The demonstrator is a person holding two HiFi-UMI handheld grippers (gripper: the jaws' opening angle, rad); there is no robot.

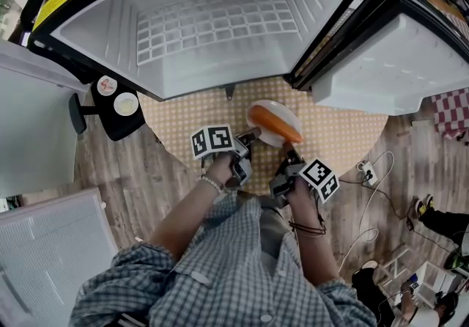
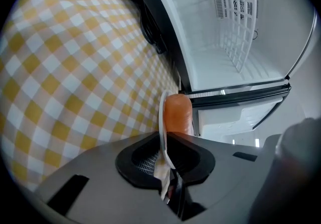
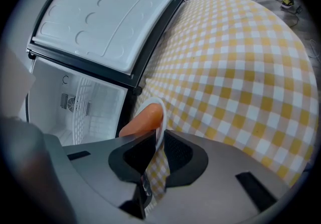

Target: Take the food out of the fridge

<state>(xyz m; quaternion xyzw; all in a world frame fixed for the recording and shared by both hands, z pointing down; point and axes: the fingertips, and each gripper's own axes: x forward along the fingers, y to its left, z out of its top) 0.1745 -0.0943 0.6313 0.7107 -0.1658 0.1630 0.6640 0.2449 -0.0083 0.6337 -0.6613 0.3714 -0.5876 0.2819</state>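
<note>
The white plate [image 1: 272,108] bearing an orange sausage [image 1: 276,126] is clamped at opposite rim edges by the left claw [image 1: 251,135] and the right claw [image 1: 289,148].

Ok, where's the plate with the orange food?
Head view, centre: the plate is over the yellow-checked table in front of the open fridge, its rim pinched by the left claw and the right claw.
</note>
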